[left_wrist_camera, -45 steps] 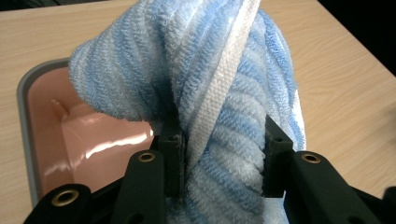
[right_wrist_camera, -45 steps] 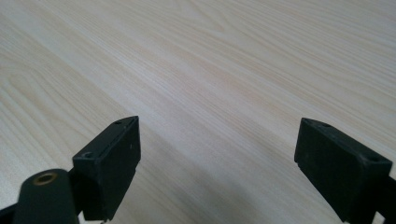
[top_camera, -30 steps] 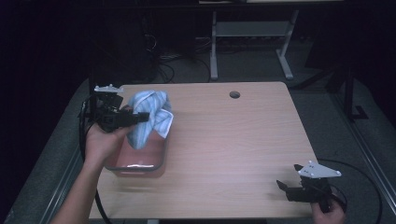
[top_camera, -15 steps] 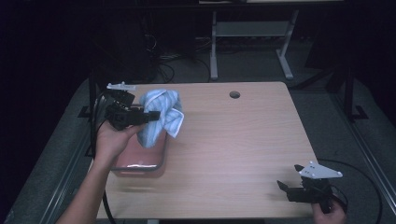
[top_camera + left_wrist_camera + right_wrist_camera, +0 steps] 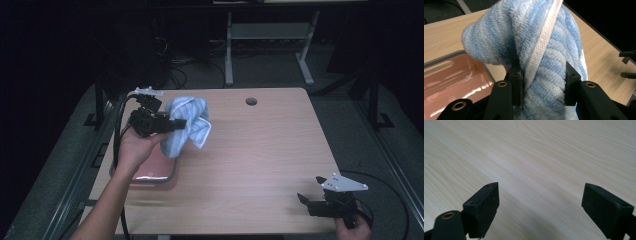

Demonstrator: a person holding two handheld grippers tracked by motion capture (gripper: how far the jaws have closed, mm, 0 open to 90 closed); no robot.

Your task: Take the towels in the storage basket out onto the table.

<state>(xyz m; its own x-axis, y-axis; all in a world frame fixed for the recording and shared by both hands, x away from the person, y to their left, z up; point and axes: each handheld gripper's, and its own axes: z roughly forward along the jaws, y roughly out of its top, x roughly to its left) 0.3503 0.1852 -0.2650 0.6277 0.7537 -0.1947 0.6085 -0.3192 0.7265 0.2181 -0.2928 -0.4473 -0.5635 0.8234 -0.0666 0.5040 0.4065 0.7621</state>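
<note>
Closed jaws of the left gripper (image 5: 175,123) are seen in the high view pinching a blue-and-white striped towel (image 5: 187,122), which is held bunched in the air above the left part of the wooden table (image 5: 260,150). The left hand (image 5: 134,145) is raised, with the forearm stretched up from the bottom edge. A pink tray (image 5: 157,167) lies on the table below the towel, partly covered by hand and cloth. The right gripper (image 5: 306,202) is held low at the near right corner, its jaws apart with nothing between them; the right hand (image 5: 352,229) is cut off by the frame.

From the left gripper view, the towel (image 5: 541,50) is shown clamped between both black pads, its folds hiding much of the table. One corner of the tray (image 5: 456,75) is visible at the left.

From the right gripper view, the jaws are seen spread wide over bare table (image 5: 536,157).
</note>
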